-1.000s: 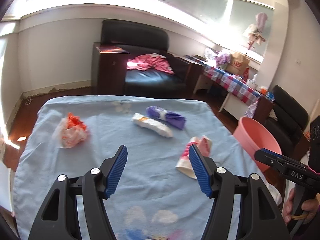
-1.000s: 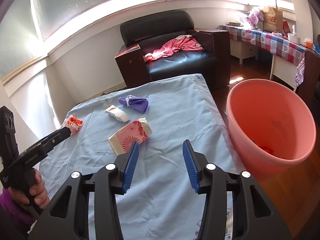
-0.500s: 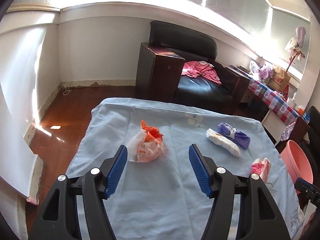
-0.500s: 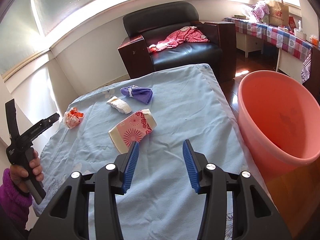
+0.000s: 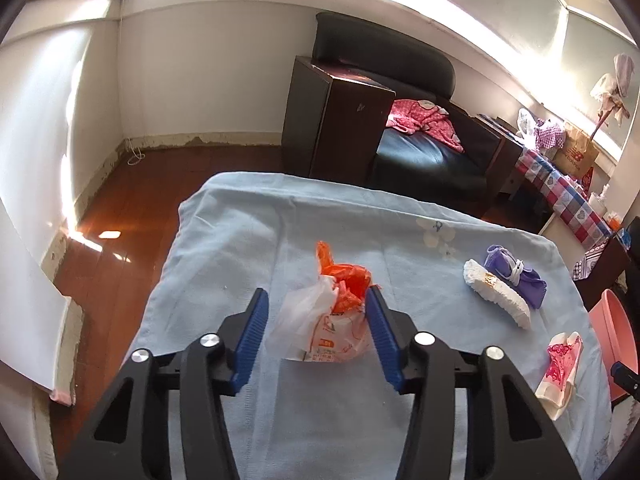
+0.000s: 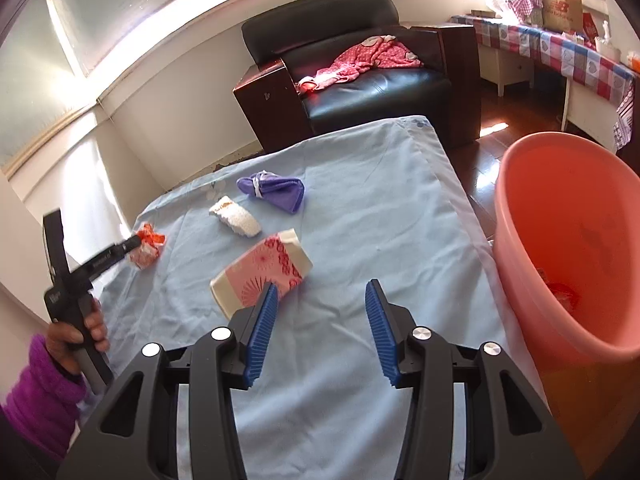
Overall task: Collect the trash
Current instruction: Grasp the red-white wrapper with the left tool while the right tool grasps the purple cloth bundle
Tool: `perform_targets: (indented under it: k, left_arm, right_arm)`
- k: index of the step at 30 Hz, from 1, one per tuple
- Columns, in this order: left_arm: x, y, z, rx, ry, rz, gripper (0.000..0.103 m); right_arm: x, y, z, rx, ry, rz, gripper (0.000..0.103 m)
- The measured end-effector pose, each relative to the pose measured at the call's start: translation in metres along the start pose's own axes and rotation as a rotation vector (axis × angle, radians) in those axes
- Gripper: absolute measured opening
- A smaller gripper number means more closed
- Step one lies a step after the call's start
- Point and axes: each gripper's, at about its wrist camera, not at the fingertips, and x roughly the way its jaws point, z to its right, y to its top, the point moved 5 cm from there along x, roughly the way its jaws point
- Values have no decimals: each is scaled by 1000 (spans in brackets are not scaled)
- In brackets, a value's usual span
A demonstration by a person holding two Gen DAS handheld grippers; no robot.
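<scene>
A crumpled white and orange plastic bag (image 5: 328, 320) lies on the blue-covered table (image 5: 240, 240), between the fingers of my left gripper (image 5: 315, 292). Its jaws are closing: the right pad touches the orange part and the left pad still stands clear. From the right wrist view the same bag (image 6: 146, 246) shows at the far left. My right gripper (image 6: 321, 285) is open and holds nothing. A pink patterned tissue pack (image 6: 260, 268) lies just beyond its left fingertip. A white rolled piece (image 6: 236, 216) and a purple cloth bundle (image 6: 276, 190) lie farther back.
A pink bucket (image 6: 508, 208) stands on the floor off the table's right edge, with something red at its bottom. A hand in a purple sleeve (image 6: 76, 336) holds the left gripper's handle. A black armchair (image 6: 360, 80) stands behind the table, a checked-cloth side table (image 6: 560, 48) to the right.
My left gripper swung left from the tissue pack to the plastic bag, came down around it and its jaws narrowed. The right gripper crept forward toward the tissue pack, its jaws unchanged.
</scene>
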Motion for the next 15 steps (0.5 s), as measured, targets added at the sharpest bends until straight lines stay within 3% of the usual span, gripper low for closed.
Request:
perform_targets:
  k: [5, 7, 15]
  left_arm:
    - [-2, -2, 2, 4, -15, 15, 35]
    - [-4, -2, 3, 4, -22, 26, 27]
    - [-16, -5, 3, -9, -40, 45, 23]
  right_arm:
    - [20, 30, -4, 8, 52, -25, 46]
    - [31, 40, -8, -14, 57, -31, 46]
    - [83, 70, -35, -139, 79, -77, 46]
